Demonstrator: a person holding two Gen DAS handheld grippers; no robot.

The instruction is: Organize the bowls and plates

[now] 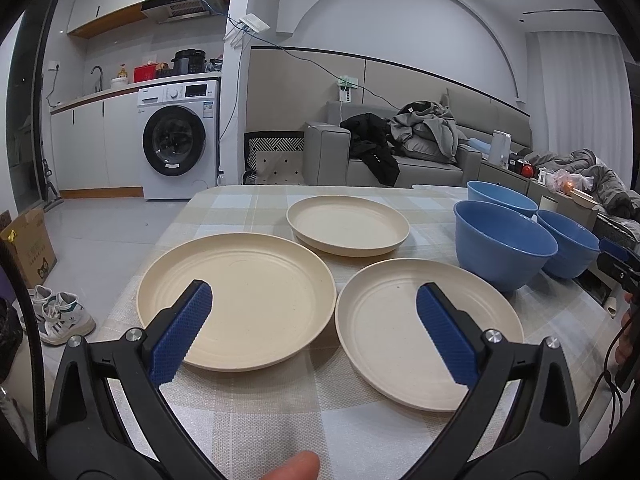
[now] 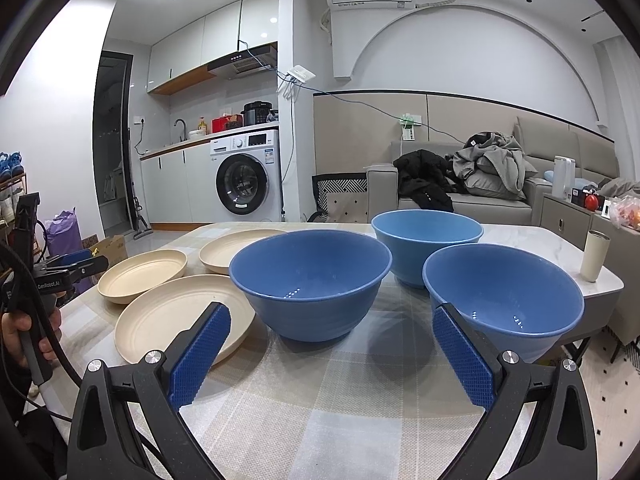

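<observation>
Three cream plates lie on the checked tablecloth: a near left plate (image 1: 236, 300), a near right plate (image 1: 400, 332) and a far plate (image 1: 348, 224). Three blue bowls stand to their right: a middle bowl (image 2: 312, 280), a far bowl (image 2: 428, 240) and a near right bowl (image 2: 504, 300). My left gripper (image 1: 314, 312) is open, hovering above the gap between the two near plates, holding nothing. My right gripper (image 2: 332, 332) is open and empty, its fingertips level with the front of the middle bowl and the near right bowl.
A cream cup (image 2: 595, 255) stands near the table's right corner. The table's left edge (image 1: 160, 240) drops to the floor, where shoes (image 1: 60, 312) and a cardboard box (image 1: 30, 244) sit. A sofa (image 1: 400, 160) with clothes lies beyond the table's far edge. A person's hand (image 2: 20, 332) holds the left gripper.
</observation>
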